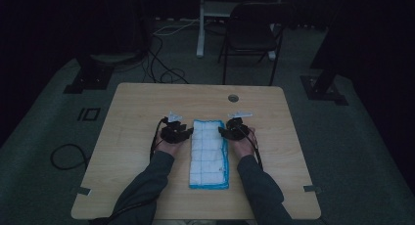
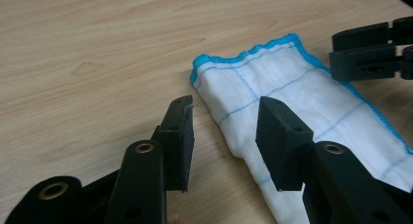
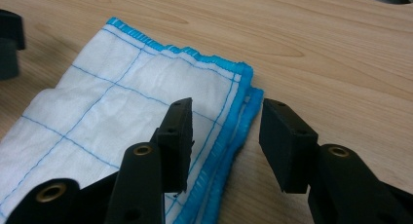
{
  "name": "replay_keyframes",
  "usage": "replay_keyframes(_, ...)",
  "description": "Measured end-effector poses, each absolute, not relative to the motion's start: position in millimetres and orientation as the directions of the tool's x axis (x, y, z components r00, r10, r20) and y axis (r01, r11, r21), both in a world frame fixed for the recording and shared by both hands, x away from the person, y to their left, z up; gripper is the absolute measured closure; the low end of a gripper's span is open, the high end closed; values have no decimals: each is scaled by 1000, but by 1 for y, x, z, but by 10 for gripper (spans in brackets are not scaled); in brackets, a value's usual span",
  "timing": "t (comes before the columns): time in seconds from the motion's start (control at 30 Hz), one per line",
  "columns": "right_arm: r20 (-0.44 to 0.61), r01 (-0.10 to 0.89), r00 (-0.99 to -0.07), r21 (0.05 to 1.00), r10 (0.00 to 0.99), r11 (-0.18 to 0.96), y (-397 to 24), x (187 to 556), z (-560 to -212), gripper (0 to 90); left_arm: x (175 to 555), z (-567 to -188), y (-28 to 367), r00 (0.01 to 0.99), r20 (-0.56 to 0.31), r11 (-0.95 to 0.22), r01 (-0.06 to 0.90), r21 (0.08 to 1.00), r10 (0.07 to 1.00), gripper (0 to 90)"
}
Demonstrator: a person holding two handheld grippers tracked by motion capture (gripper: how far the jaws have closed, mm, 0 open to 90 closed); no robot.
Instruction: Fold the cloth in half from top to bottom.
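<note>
A white cloth (image 1: pixel 209 154) with blue grid lines and a blue hem lies folded into a long strip on the wooden table (image 1: pixel 137 107). My left gripper (image 1: pixel 186 132) is open at the strip's far left edge, and its jaws straddle the folded side of the cloth (image 2: pixel 272 87). My right gripper (image 1: pixel 222 132) is open at the far right edge, its jaws either side of the layered blue hem of the cloth (image 3: pixel 146 87). Nothing is held. The right gripper's jaws also show at the upper right of the left gripper view.
A round cable hole (image 1: pixel 233 98) is set in the table beyond the cloth. A black chair (image 1: pixel 252 34) and a white post (image 1: pixel 200 24) stand behind the table. Cables (image 1: pixel 66 156) lie on the grey floor.
</note>
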State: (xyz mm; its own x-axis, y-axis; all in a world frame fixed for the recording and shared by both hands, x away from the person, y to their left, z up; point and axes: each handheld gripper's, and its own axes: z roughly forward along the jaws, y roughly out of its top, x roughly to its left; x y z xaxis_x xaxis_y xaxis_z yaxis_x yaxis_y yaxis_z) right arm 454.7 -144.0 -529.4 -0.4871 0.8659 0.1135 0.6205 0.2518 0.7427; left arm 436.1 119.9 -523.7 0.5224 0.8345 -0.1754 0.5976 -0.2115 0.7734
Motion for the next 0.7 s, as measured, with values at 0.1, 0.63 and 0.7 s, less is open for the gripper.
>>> replay_keyframes(0.1,110,627,-480,737,870,252,-143,457,-531,557,442,-527,116,512,-174,-214,612,762,841,582)
replay_keyframes(0.63,118,664,-455,705,883,248,-138,468,-538,532,458,-541,110,509,-154,-250,637,729,847,568)
replay_keyframes(0.7,117,666,-452,704,884,247,-138,467,-538,536,457,-541,109,510,-146,-258,637,727,848,569)
